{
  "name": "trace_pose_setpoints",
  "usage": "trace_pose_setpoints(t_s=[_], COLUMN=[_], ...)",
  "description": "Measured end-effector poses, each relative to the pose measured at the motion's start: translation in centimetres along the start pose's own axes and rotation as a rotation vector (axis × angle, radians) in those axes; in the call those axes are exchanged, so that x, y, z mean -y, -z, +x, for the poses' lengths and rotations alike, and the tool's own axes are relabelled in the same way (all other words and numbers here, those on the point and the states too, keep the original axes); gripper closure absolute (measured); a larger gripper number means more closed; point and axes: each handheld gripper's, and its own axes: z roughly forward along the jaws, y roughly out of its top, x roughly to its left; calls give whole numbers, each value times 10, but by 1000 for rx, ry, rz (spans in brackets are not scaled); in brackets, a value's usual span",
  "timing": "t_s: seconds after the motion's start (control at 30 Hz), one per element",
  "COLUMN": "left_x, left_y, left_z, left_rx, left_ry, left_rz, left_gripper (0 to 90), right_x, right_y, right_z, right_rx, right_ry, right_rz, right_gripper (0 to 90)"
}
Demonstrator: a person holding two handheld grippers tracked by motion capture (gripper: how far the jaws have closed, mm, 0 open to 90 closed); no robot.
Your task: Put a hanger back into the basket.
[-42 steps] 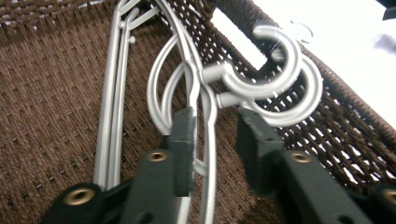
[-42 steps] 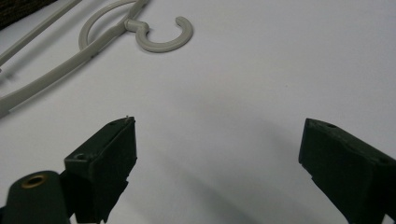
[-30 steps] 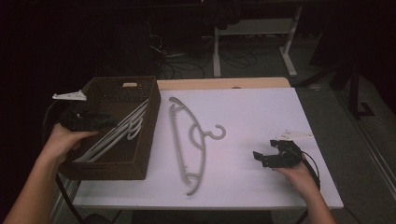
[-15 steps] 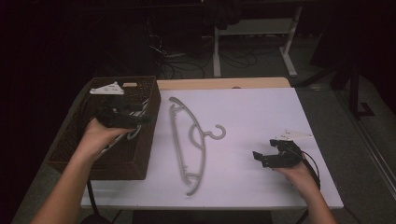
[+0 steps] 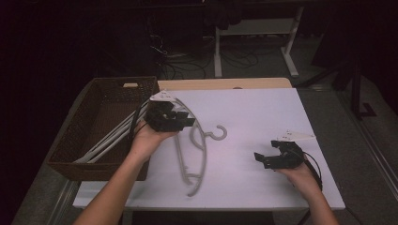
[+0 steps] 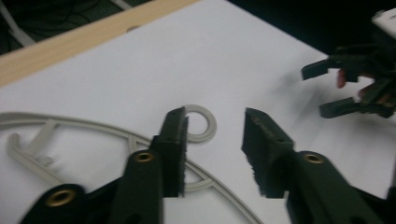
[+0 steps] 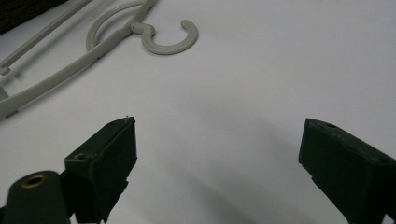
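My left gripper point(image 5: 187, 123) hangs over the pale grey plastic clothes hanger point(image 5: 195, 154) that lies flat on the white table top point(image 5: 253, 117). Its jaws have just been closing partway but are still apart, with nothing pinched between them. In the left gripper view the left pad point(image 6: 178, 149) stands over the hanger's neck, just beside the round hook point(image 6: 201, 127). My right gripper point(image 5: 268, 159) rests near the table's right side, jaws wide apart and empty, well clear of the hanger. More grey hangers point(image 5: 112, 138) lie slanted in the dark brown woven basket point(image 5: 89, 119) at the table's left.

Step in hand, as I judge it: grasp the hanger on the table.

Approach notes:
- Lower until both pads straddle the neck below the hook, one pad on each side.
- The hanger lies flat, so I expect to tip the jaws down and close slowly, lest the thin bar skid away.
- Confirm the pads bite before lifting.
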Motion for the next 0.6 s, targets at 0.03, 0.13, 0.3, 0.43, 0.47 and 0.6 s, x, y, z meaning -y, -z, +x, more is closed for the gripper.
trace_pose_setpoints(t_s=[0.03, 0.13, 0.3, 0.43, 0.47, 0.6], left_x=[2, 7, 20, 28, 29, 31], left_y=[-6, -21, -57, -80, -83, -100], left_z=[0, 3, 18, 31, 34, 49], left_rx=[-10, -32, -115, -189, -200, -232], left_ry=[3, 7, 21, 31, 30, 56], left_rz=[8, 38, 96, 114, 114, 119], left_gripper=[659, 781, 900, 900, 900, 900], right_x=[0, 0, 0, 0, 0, 0], right_y=[0, 0, 0, -1, -1, -1], right_z=[0, 0, 0, 0, 0, 0], right_rx=[-1, -2, -3, -5, -6, -7], right_ry=[0, -1, -2, 0, 0, 3], right_rz=[-1, 0, 3, 2, 4, 5], right_gripper=[106, 106, 106, 106, 106, 106])
